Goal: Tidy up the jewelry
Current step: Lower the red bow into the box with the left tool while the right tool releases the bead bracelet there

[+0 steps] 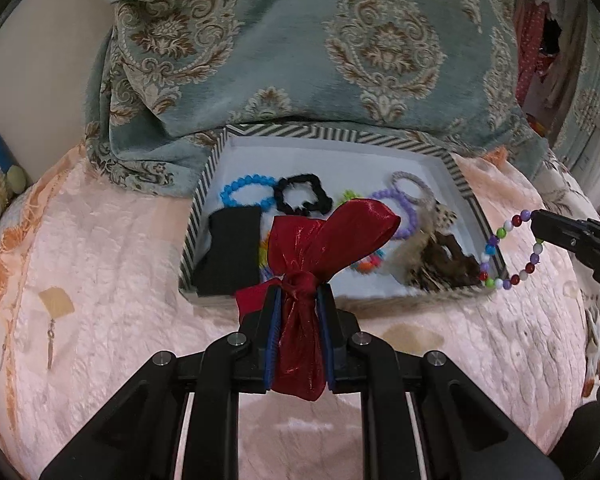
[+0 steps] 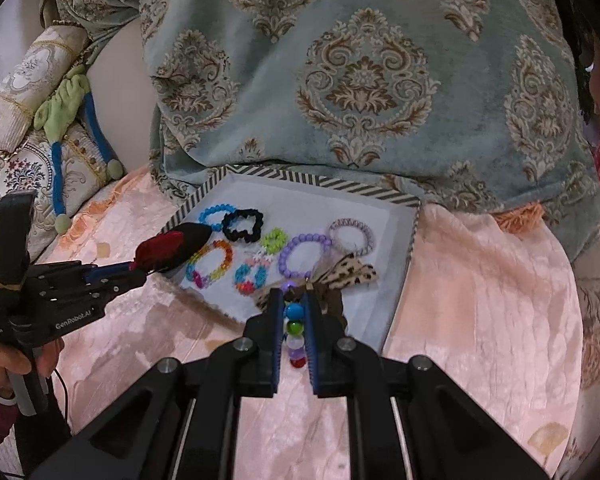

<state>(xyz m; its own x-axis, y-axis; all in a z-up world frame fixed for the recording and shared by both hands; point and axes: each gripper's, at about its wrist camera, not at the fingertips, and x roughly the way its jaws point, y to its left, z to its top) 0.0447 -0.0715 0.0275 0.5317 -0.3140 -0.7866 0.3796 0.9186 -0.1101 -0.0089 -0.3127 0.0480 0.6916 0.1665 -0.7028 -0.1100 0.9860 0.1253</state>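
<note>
Two pieces in transit, both short of the tray [image 1: 204,184].

Left tool [image 1: 298,300]: pressed onto red satin bow [image 1: 320,240] at its knot, loops fanned above the fingers, low centre of the left-wrist frame, just in front of the tray's near wall. In the right-wrist frame, same bow at centre left, over the tray's left corner.

Right tool [image 2: 294,320]: pinching multicoloured bead bracelet [image 2: 295,330], beads stacked between the blue pads. In the left-wrist frame, bracelet loop [image 1: 512,252] dangling at right edge, over the tray's near right corner.

Tray: striped rim, white floor, on peach bedspread [image 1: 120,240] against blue damask cushion [image 1: 340,48]. Contents: blue bead bracelet [image 2: 214,216], black scrunchie [image 2: 242,224], rainbow bracelet [image 2: 210,262], purple bead bracelet [image 2: 302,256], pale coil band [image 2: 350,236], leopard bow [image 2: 348,272], black band [image 1: 230,252].

Step judged: carry-and-place, late stage. Next move likely calls for carrying each piece past the rim to bare floor, lowering, then spreading the fingers; bracelet prone to swing, bow to snag the rim.

Outside tray: earrings [image 1: 50,340] at lower left of left-wrist frame, still to collect.
</note>
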